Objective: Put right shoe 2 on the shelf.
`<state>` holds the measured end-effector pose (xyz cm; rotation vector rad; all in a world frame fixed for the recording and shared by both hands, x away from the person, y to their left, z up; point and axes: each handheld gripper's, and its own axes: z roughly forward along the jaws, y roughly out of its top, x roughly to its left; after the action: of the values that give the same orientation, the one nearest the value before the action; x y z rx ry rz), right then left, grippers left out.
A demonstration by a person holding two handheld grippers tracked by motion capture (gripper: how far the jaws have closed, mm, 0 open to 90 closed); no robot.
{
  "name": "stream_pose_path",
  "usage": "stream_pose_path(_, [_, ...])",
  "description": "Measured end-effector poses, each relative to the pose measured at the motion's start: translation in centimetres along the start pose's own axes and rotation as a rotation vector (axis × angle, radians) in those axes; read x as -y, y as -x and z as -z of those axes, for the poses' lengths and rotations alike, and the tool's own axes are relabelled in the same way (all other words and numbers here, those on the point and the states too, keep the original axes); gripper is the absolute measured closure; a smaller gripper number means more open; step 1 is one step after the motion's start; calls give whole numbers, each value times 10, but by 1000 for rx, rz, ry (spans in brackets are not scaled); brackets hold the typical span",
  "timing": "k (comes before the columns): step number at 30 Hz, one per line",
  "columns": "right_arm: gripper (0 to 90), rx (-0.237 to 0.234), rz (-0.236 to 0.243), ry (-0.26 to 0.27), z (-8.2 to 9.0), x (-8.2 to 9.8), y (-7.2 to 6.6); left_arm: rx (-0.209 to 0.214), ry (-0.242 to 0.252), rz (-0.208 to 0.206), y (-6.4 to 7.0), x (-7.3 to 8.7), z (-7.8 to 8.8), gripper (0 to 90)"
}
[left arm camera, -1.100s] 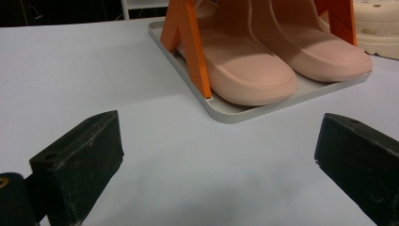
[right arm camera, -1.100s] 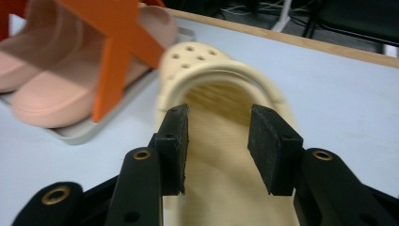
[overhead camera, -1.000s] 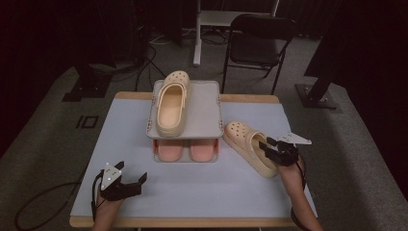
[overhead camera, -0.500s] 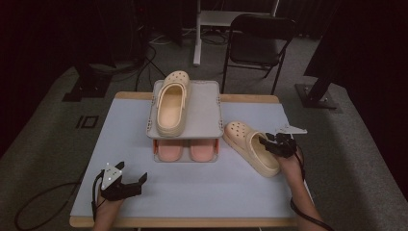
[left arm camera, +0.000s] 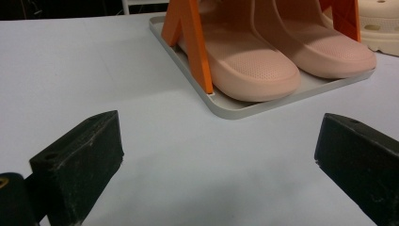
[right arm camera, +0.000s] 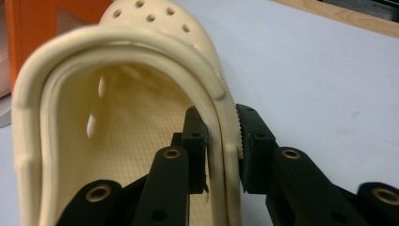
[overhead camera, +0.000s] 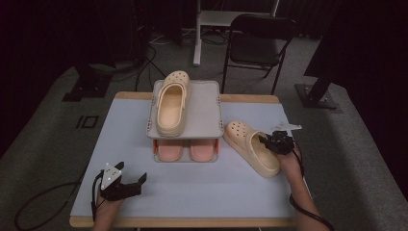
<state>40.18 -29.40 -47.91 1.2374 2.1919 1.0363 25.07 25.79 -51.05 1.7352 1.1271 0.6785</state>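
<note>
A cream clog (overhead camera: 252,147) lies on the pale table to the right of a grey two-tier shoe rack (overhead camera: 204,108). My right gripper (overhead camera: 267,141) is at the clog's right side wall. In the right gripper view its jaws have just been closing and now pinch that wall of the clog (right arm camera: 117,117), one pad inside and one outside, so the right gripper (right arm camera: 221,120) is shut on it. A matching clog (overhead camera: 171,103) sits on the rack's top shelf. My left gripper (overhead camera: 132,173) rests open near the front left of the table, and the left gripper (left arm camera: 216,141) has nothing between its fingers.
Two pink slippers (overhead camera: 185,150) sit on the rack's lower tray (left arm camera: 235,110), beside an orange post (left arm camera: 188,42). A black chair (overhead camera: 257,45) and stand legs are behind the table. The wooden table edge (overhead camera: 192,222) runs along the front.
My right gripper moved a little left and down onto the clog's side wall and its jaws closed on it. The left gripper stayed put.
</note>
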Motion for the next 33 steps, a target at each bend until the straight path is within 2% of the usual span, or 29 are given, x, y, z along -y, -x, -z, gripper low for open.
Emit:
stream_pose_path(7, [764,10,-38,45,11,-1,1,-1,0,3,-1,0,0,17])
stream_pose_path(11, [765,16,-69,67,22,-7,4,0,0,2,0,0,0,17])
stream_pose_path(16, [765,26,-78,84,32,-17,1,0,0,4,0,0,0,17])
stream_pose_path(20, [765,48,-86,104,45,-33,-2,-1,2,2,1,-1,0,16])
stream_pose_path(27, [766,53,-109,134,61,-54,-4,-2,1,-2,1,-1,0,17])
stream_pose_path(33, [766,72,-104,159,73,-77,-9,-2,2,-3,1,-1,0,17])
